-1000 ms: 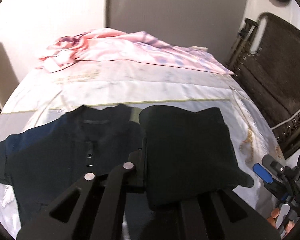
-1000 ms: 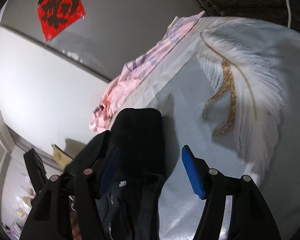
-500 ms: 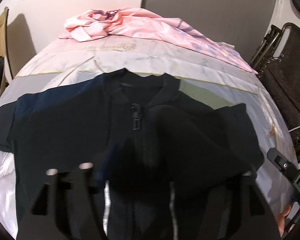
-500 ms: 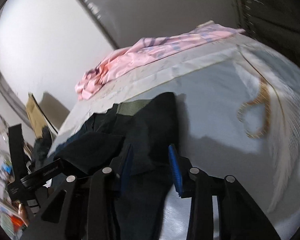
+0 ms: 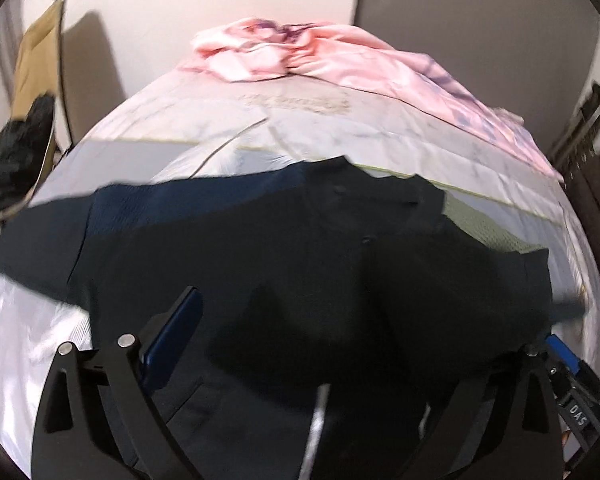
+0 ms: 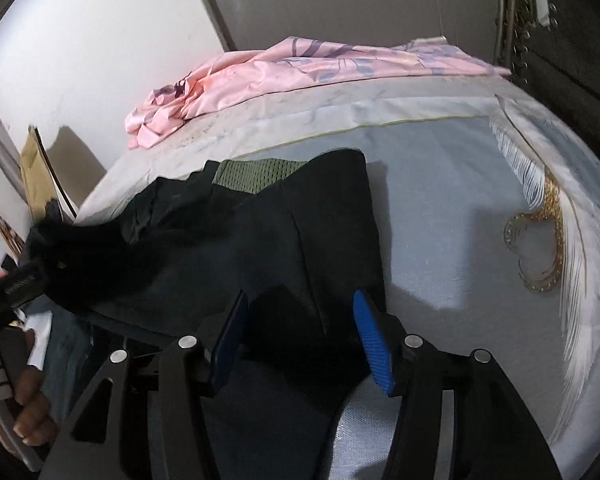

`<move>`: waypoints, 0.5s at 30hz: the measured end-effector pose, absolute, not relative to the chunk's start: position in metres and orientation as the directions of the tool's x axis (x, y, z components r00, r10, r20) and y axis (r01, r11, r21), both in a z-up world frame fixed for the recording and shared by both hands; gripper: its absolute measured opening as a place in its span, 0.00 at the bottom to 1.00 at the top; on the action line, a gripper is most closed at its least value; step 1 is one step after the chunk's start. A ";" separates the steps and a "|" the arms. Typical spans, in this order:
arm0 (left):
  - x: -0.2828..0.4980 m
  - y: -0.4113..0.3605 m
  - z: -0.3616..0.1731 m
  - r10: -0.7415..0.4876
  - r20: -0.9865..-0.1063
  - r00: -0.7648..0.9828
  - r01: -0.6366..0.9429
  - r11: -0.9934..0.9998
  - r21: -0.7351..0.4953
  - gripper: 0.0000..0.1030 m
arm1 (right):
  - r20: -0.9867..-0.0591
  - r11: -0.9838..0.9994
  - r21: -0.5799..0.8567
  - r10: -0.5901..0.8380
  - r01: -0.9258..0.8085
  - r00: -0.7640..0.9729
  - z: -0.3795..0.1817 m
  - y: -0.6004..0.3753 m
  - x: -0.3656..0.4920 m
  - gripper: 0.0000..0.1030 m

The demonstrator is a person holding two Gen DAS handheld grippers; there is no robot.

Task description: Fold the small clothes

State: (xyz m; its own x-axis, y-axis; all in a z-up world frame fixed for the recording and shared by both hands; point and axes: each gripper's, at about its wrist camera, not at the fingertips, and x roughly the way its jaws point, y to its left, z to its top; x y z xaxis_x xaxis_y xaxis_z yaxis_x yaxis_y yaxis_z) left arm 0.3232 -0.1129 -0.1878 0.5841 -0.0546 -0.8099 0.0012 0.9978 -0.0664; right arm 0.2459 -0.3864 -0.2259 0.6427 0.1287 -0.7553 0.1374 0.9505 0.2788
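A dark navy and black short-sleeved jacket (image 5: 228, 248) lies spread flat on the bed, collar toward the far side, with an olive mesh lining (image 6: 256, 172) showing at the neck. A loose black cloth (image 5: 400, 304) is heaped on its right half. My left gripper (image 5: 360, 320) is open wide over the jacket's lower part. The black cloth sits between its fingers and covers the right fingertip. My right gripper (image 6: 300, 298) is open above the jacket's right edge (image 6: 340, 216), with dark fabric under the blue pads (image 6: 374, 340).
A crumpled pink sheet (image 5: 300, 56) lies along the bed's far side. The white bedspread (image 6: 480, 200) with a feather print lies bare to the right of the jacket. A dark metal frame (image 6: 516, 20) stands at the right, a wall behind. A hand (image 6: 32, 412) holds the left gripper.
My left gripper was shut on the black cloth; its fingers have since spread wide, and the cloth now rests on the jacket. Both views have swung left, and more of the jacket shows.
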 end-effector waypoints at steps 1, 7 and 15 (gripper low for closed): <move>0.320 -0.105 -0.190 -0.056 -0.812 0.581 -0.017 0.997 -0.080 0.92 | -0.757 0.956 0.262 0.119 0.131 0.642 -0.226 -0.384 0.246 0.55; 0.311 -0.057 -0.206 0.008 -0.834 0.552 -0.131 0.988 -0.077 0.91 | -0.755 0.961 0.248 0.111 0.125 0.646 -0.226 -0.383 0.245 0.56; 0.297 0.004 -0.204 -0.061 -0.839 0.541 -0.184 0.965 -0.189 0.90 | -0.732 0.938 0.317 0.147 0.141 0.665 -0.222 -0.389 0.242 0.56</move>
State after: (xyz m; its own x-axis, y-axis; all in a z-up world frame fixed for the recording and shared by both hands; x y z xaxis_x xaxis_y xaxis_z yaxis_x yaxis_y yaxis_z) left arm 0.2971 0.0036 -0.2042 0.5410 -0.0609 -0.8388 -0.1842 0.9646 -0.1888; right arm 0.2417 -0.3893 -0.2221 0.6652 0.1470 -0.7321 0.1413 0.9380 0.3167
